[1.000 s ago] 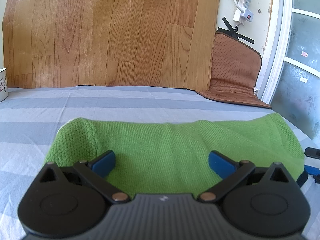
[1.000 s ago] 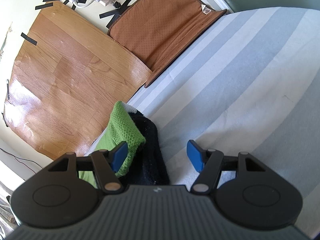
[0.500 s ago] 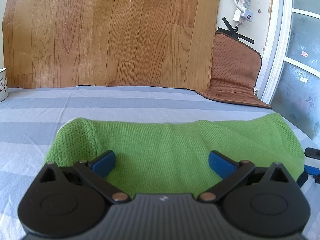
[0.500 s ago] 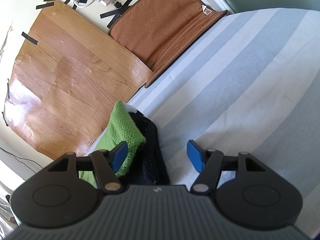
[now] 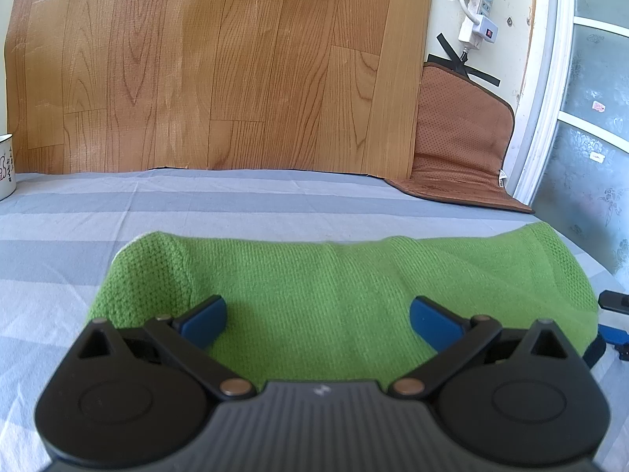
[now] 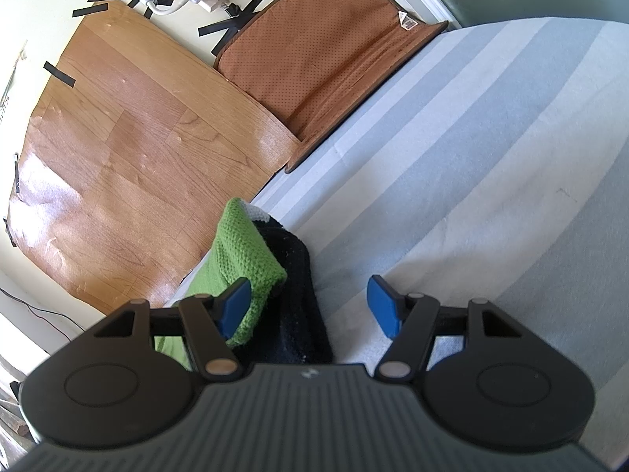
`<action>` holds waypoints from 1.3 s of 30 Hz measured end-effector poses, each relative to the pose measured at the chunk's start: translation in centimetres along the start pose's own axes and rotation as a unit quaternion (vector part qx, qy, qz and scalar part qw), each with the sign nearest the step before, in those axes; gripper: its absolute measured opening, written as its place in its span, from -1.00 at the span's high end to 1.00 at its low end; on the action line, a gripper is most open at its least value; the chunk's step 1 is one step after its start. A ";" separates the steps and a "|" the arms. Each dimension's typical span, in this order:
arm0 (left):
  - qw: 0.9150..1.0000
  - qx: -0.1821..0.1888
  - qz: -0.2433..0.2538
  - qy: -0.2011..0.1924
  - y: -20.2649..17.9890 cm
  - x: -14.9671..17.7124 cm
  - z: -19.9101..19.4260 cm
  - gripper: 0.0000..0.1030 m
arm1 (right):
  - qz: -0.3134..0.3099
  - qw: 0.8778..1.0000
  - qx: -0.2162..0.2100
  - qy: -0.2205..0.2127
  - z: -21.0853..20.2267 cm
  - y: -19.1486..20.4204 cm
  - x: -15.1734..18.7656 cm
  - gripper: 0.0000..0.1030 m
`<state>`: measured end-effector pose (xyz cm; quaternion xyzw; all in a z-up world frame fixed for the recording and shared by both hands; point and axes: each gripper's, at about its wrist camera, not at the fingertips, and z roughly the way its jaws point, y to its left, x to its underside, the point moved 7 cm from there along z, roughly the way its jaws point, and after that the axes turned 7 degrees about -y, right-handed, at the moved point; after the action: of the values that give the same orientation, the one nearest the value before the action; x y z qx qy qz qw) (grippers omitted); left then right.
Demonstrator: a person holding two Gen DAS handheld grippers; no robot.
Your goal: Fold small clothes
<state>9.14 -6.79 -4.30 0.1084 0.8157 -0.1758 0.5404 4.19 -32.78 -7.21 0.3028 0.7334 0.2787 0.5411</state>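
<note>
A green sock (image 5: 346, 299) lies flat on a bed with a striped sheet (image 5: 236, 212). The sheet has blue and pale stripes. The sock is long and knitted, and it stretches from side to side across the left camera's view.

The left hand-held gripper (image 5: 317, 316) sits just over the near edge of the sock. Its two blue fingertips (image 5: 202, 318) are spread wide apart, with the green sock showing between them. They do not pinch it.

From the right camera, the end of the green sock (image 6: 245, 263) rests on top of a black sock (image 6: 297, 295). The right hand-held gripper (image 6: 310, 306) is spread open too. Its left blue fingertip (image 6: 236, 306) is right at the green sock's end, and I cannot tell if it touches. The black sock lies between the two fingertips. The other fingertip is over the bare sheet.

Behind the bed stands a wooden board (image 5: 220, 67) against the wall. A brown cushion (image 5: 464, 137) leans next to it. A white power strip (image 5: 477, 15) hangs on the wall above. A white cup (image 5: 6, 165) peeks in at the far left edge
</note>
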 end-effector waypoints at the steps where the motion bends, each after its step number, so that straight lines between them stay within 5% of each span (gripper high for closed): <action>1: 1.000 0.000 0.000 0.000 0.0 0.0 0.0 -1.00 | 0.000 1.000 0.000 0.000 0.0 0.0 0.0 -0.31; 34: 1.000 0.001 -0.001 0.000 -0.1 0.0 0.0 -1.00 | 0.000 0.999 -0.020 0.029 0.7 1.4 0.8 -0.48; 39: 0.999 0.016 -0.034 -0.022 0.9 -0.6 -0.8 -0.99 | -0.003 0.999 -0.019 0.035 0.7 1.7 1.0 -0.51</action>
<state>9.03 -5.66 -3.65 0.0855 0.8041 -0.2094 0.5498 4.87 -30.88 -6.80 0.2803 0.7473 0.3009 0.5219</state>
